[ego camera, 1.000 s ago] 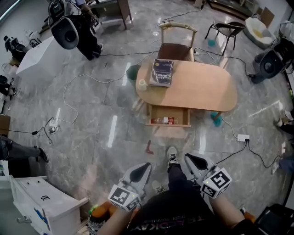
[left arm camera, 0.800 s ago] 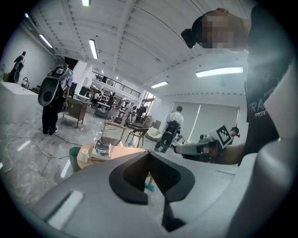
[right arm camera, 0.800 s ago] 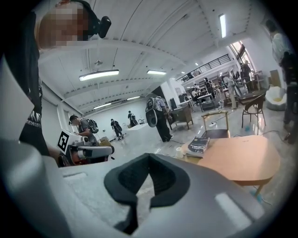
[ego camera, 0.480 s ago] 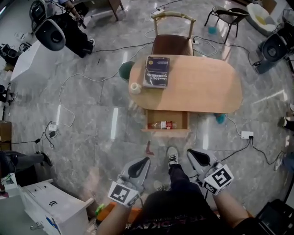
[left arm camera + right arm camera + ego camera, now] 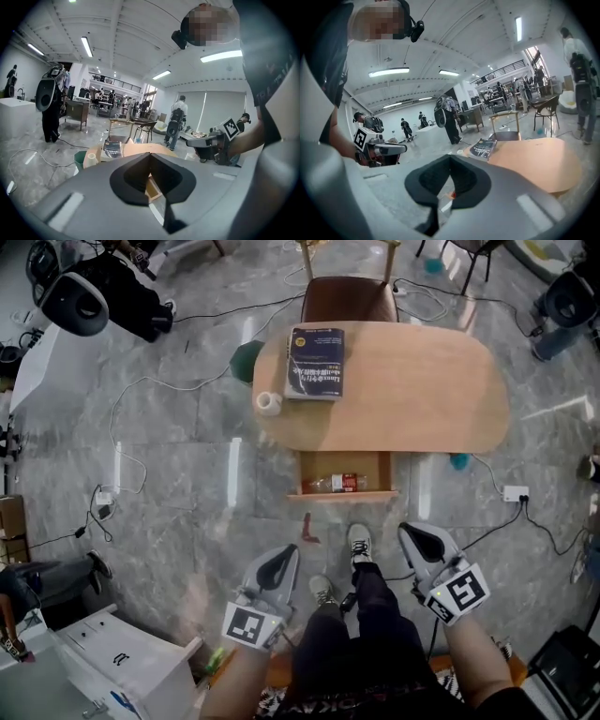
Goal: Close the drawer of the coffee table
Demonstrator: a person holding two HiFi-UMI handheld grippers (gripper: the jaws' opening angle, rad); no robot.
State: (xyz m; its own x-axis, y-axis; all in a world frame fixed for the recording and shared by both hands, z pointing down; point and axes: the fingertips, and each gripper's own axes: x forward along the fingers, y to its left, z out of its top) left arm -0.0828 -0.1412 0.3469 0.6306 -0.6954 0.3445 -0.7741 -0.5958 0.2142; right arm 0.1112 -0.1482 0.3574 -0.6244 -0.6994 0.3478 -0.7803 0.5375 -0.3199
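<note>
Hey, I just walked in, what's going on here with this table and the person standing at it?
A person stands facing a coffee table, a gripper in each hand. Its drawer is pulled open toward them, with a bottle lying inside. The left gripper and right gripper are both shut and empty, held short of the drawer, not touching it. A book lies on the tabletop. The drawer is not yet closed.
</note>
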